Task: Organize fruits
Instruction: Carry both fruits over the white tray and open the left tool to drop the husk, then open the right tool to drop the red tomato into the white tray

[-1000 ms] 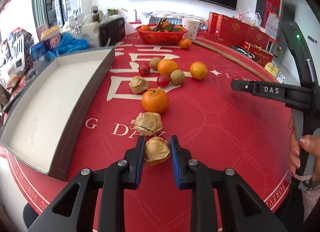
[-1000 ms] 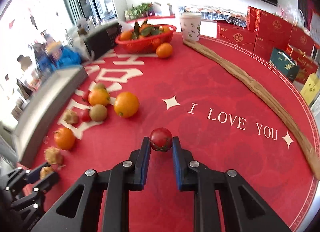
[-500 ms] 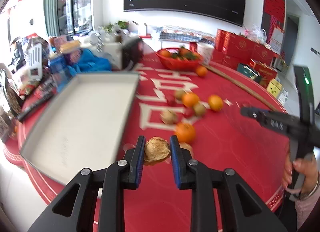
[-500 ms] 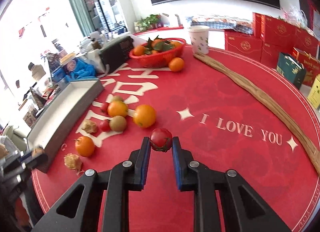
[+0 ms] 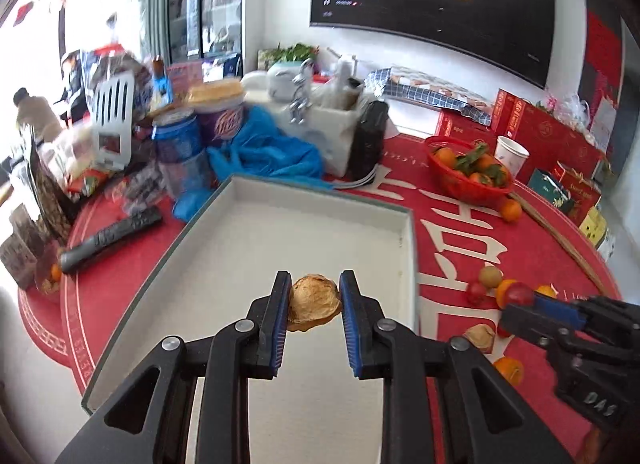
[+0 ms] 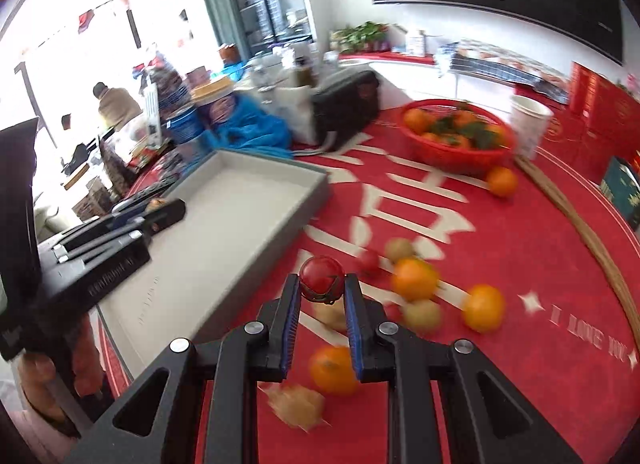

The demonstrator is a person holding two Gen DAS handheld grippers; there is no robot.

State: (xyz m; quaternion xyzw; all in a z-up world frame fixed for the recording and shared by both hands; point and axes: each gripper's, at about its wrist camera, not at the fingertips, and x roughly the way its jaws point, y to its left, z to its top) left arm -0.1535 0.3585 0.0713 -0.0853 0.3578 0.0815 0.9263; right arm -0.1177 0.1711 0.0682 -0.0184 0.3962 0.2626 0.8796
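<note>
**Both grippers loaded; tray not yet stocked**

The grey tray [image 5: 224,200] sits on the red tablecloth [image 6: 500,248], broad, rigid and shallow-walled, its pale floor bare of fruit.

The left gripper [image 5: 314,298] hangs over that floor, clamped on a husked ground cherry [image 5: 314,302]: tan, papery, crumpled. I judge it nearly weightless and easily crushed. The hold across the widest part of the husk looks right, with light pressure only.

The right gripper [image 6: 322,290] is above the cloth beside the tray, pinching a cherry tomato [image 6: 322,278]: red, glossy, round. It is likely firm but smooth-skinned and prone to slip or split. The grip sits low on it, near the finger ends.
</note>
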